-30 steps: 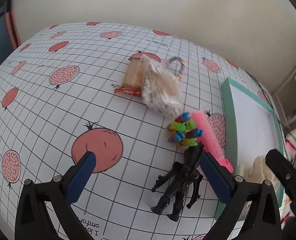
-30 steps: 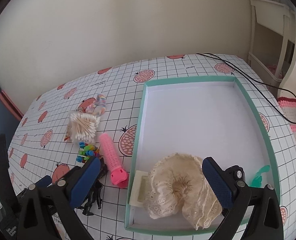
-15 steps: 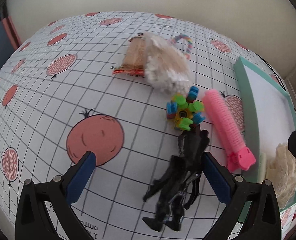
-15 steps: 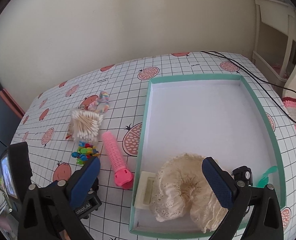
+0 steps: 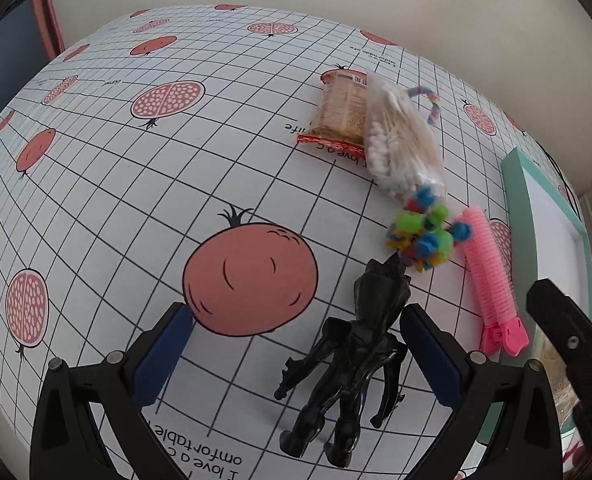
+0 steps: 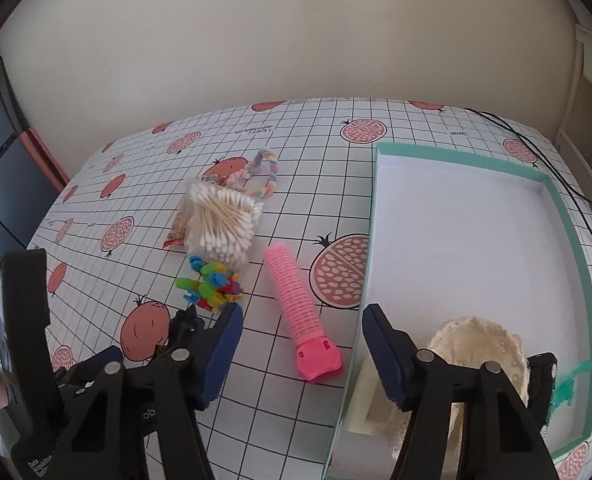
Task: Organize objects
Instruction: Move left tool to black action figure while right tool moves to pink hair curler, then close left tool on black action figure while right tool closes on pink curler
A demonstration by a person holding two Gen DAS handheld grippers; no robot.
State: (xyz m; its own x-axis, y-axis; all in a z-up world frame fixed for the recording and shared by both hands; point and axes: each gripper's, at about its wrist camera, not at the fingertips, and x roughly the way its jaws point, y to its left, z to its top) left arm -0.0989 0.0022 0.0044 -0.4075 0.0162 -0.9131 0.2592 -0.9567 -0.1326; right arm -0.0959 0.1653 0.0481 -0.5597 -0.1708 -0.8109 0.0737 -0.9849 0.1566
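Now my left tongs (image 5: 296, 354) sit lower, wide open around the shiny black plastic monster toy (image 5: 352, 364), holding nothing. Its legs might slip when I squeeze. My right tongs (image 6: 302, 354) are open and empty too.

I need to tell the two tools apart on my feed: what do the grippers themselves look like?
They look alike. The left gripper and right gripper each have black angular plastic arms with silver screws and dark blue finger pads. White lettering is printed on one housing in the right wrist view. No hands or sleeves are visible.

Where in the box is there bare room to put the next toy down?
The far half of the teal box, beyond the lace cloth, is bare white floor. The near end is crowded: cloth, cream block.
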